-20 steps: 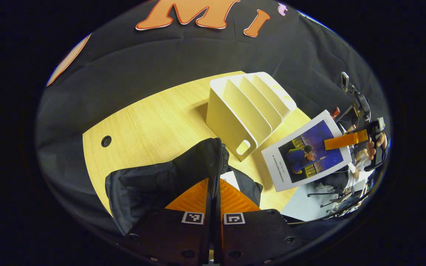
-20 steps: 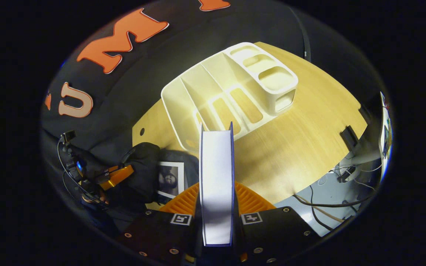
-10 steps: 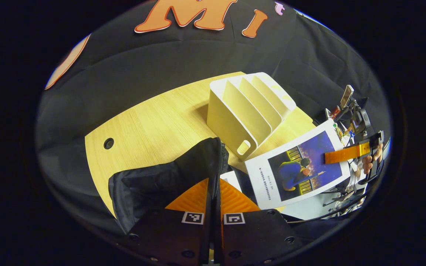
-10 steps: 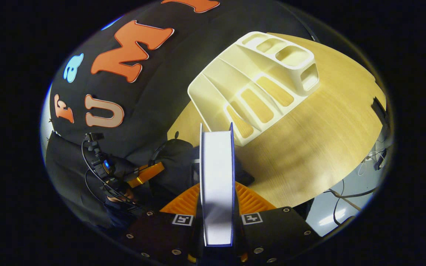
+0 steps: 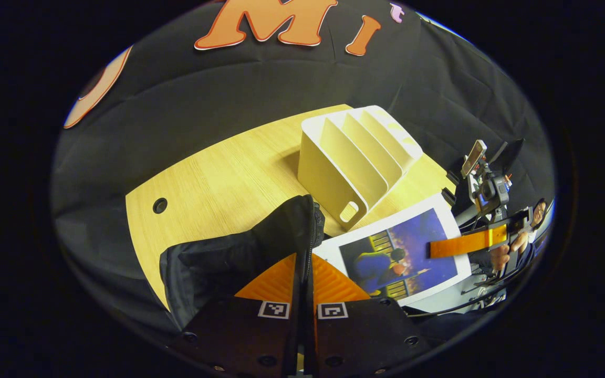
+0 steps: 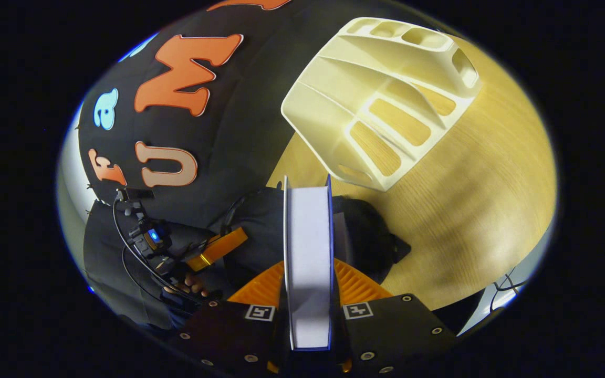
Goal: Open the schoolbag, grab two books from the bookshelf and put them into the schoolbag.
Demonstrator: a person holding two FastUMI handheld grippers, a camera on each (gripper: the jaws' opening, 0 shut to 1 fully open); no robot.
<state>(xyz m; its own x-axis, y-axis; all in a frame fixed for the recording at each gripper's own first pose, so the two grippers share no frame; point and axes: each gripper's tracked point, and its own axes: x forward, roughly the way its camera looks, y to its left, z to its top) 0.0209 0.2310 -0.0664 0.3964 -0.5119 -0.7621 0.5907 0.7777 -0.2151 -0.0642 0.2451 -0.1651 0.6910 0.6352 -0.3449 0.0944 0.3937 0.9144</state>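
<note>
While my right tongs (image 6: 308, 273) clamp the book (image 6: 308, 252) at its edge, stiff, light; left tongs (image 5: 303, 283) pinch the limp schoolbag (image 5: 239, 257) rim.

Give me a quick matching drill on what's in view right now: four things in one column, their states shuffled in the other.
Things:
1. book
2. schoolbag
3. bookshelf
4. table

States:
A. black, its edge pinched in the left claw
B. pale wood with a round hole
C. gripped between the right claw's fingers
D. cream, standing on the table, slots empty

Pairs: 1-C, 2-A, 3-D, 4-B
</note>
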